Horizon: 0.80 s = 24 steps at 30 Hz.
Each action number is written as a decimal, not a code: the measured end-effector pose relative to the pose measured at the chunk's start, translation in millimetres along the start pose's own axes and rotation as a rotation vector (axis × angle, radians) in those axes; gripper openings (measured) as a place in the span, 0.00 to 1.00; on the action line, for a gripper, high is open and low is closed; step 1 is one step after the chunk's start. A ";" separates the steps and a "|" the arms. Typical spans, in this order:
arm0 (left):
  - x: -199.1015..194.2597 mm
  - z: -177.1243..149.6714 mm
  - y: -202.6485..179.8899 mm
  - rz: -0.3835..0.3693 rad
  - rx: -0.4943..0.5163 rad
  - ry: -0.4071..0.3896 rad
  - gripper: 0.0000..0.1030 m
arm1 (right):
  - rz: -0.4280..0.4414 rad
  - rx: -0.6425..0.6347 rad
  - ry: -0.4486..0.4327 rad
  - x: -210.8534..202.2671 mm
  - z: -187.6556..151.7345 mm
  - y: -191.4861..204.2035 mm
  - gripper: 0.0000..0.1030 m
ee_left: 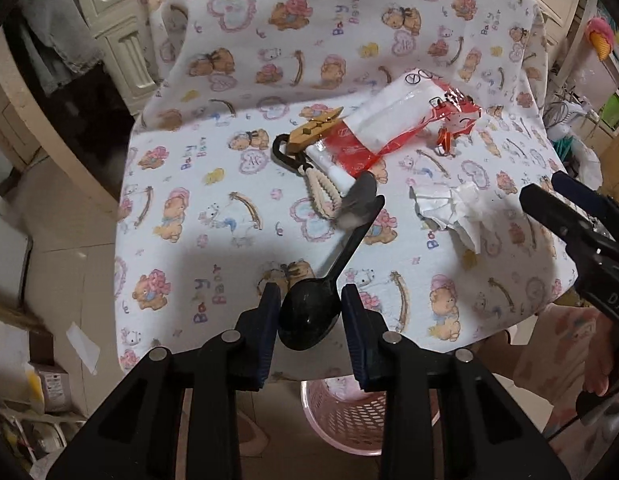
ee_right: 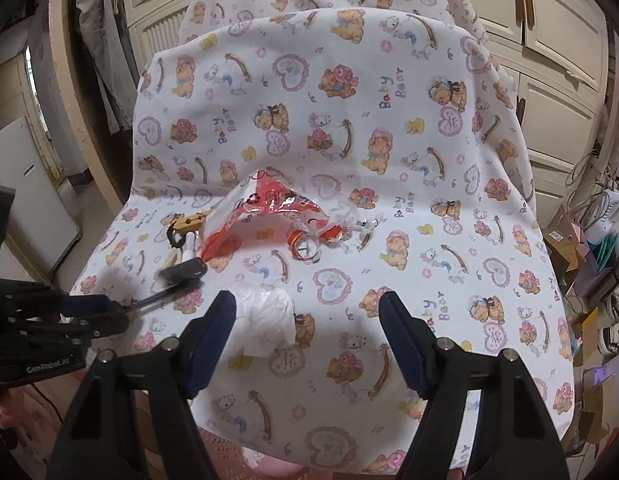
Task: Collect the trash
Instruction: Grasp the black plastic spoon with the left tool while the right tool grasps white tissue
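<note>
Right now your left gripper [ee_left: 311,312] has its two pads closed on the bowl of a black spoon [ee_left: 309,320]; the handle runs forward and to the right from between the fingers, out over the cloth [ee_left: 213,216], and its far end lies beside a grey blurred object that you cannot make out. Below the left gripper, past the cloth's near edge, sits a pink basket [ee_left: 341,420]. Ahead of that gripper and a little right lie a wooden clip [ee_left: 315,128] on a black loop, a beige braided cord [ee_left: 321,194], and a red and white wrapper [ee_left: 385,124]. Further right is a crumpled tissue [ee_left: 453,210], with your right gripper [ee_right: 307,320] near it. That gripper is spread wide and holds nothing; the tissue [ee_right: 269,320] lies on the cloth between its fingers, close against the left finger [ee_right: 213,336] and well apart from the right one. Ahead of it sit small red and clear scraps [ee_right: 309,246] and the wrapper [ee_right: 265,208]
</note>
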<state>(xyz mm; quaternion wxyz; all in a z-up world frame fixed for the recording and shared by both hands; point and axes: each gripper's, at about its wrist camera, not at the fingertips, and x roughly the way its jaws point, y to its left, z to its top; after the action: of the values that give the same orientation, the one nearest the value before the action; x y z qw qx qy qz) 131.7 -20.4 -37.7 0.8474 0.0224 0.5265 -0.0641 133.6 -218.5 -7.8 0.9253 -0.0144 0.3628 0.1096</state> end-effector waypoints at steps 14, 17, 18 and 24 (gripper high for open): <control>-23.6 -3.4 18.3 0.043 -0.120 -0.207 0.29 | 0.091 0.036 0.096 34.4 -8.6 15.6 0.51; -18.2 -3.8 22.0 0.057 -0.136 -0.212 0.29 | 0.095 0.046 0.111 44.7 -10.4 19.6 0.45; -17.8 -3.5 23.1 0.049 -0.142 -0.216 0.29 | 0.093 0.049 0.115 47.2 -10.5 20.5 0.45; -15.1 -3.6 27.5 0.018 -0.179 -0.217 0.29 | 0.036 0.059 0.119 60.2 -11.8 27.2 0.36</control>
<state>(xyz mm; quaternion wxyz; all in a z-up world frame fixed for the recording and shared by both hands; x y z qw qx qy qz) 125.6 8.5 -26.6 0.8987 -0.0556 0.4350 -0.0114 162.8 -181.6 -55.6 0.9000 0.0130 0.4203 0.1145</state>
